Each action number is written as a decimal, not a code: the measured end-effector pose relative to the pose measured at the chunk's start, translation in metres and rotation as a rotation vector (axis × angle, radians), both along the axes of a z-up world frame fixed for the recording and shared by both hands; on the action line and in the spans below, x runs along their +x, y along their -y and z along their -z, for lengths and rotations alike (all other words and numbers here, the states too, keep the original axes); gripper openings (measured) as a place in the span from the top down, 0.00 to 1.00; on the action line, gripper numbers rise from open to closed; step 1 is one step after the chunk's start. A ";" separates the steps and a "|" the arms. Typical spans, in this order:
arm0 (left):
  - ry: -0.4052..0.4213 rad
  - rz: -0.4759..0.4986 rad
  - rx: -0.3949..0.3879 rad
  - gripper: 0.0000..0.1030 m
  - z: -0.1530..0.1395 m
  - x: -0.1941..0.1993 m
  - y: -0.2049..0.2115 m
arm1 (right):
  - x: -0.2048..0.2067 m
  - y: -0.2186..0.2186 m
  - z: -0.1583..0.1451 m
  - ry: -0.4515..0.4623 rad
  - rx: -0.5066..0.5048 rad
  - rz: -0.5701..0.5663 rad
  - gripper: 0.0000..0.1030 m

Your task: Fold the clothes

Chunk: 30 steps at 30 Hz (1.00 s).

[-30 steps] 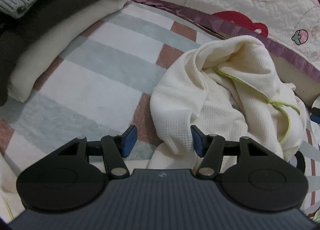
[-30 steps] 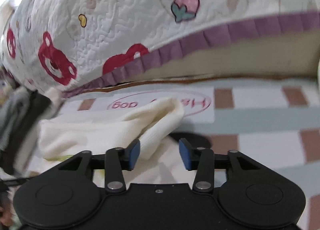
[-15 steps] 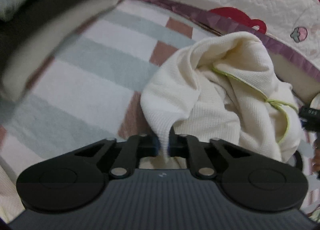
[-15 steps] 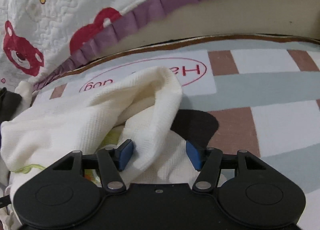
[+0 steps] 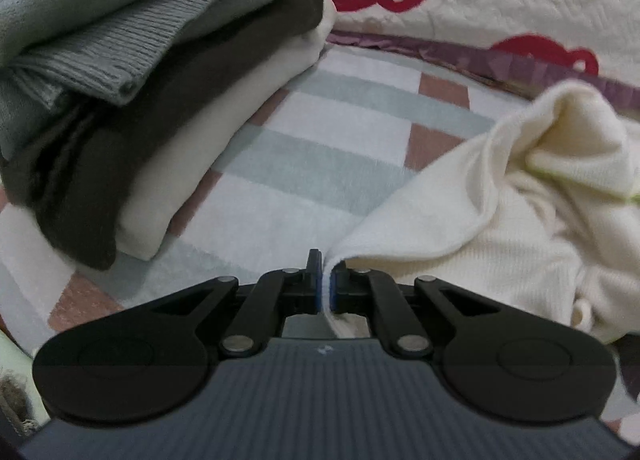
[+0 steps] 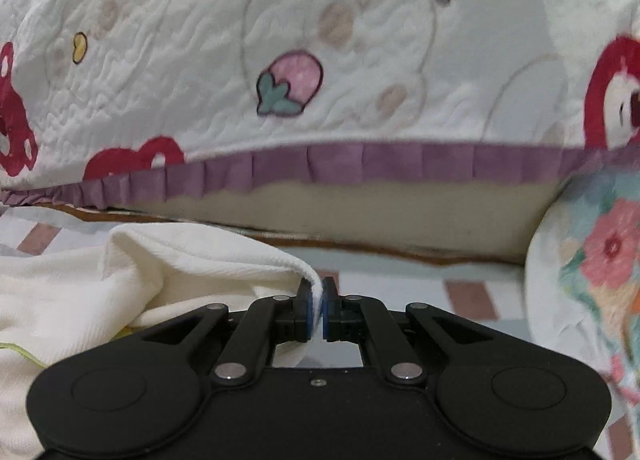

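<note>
Both my jaws pinch edges of the rumpled cream garment [image 5: 500, 200], unfolded on the blanket [image 5: 320, 148]; folded stack [image 5: 120, 100] waits left.

both wrist views sit low and close over the checked blanket [image 5: 320, 164], sharing the cream garment [image 5: 500, 200] (opposite ends).

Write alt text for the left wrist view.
The left gripper is shut on an edge of a crumpled cream garment lying on a checked blanket. A stack of folded clothes, grey over dark brown over cream, sits to the left.
</note>
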<state>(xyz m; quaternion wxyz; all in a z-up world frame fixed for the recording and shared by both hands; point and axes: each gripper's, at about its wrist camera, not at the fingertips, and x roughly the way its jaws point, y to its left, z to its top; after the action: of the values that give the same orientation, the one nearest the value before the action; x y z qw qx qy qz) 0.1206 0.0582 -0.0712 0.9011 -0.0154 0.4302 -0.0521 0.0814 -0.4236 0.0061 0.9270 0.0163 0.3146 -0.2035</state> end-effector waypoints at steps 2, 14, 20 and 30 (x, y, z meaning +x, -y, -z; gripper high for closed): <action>0.003 0.019 -0.026 0.97 0.000 0.000 -0.002 | -0.002 -0.002 -0.005 0.001 -0.028 -0.021 0.97; -0.035 0.132 -0.106 0.51 0.017 0.005 0.014 | -0.014 0.014 0.039 -0.011 0.269 -0.091 0.44; -0.005 0.188 -0.042 0.45 0.028 0.003 0.027 | -0.001 0.023 0.089 -0.099 0.418 -0.035 0.36; 0.296 0.206 0.088 0.99 -0.047 -0.026 0.050 | -0.048 0.036 0.005 0.100 0.266 -0.042 0.95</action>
<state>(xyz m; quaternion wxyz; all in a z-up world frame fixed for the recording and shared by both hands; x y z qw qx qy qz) 0.0946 0.0086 -0.0242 0.9442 0.0760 0.2943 -0.1269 0.0335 -0.4600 0.0008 0.9352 0.1423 0.2927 -0.1394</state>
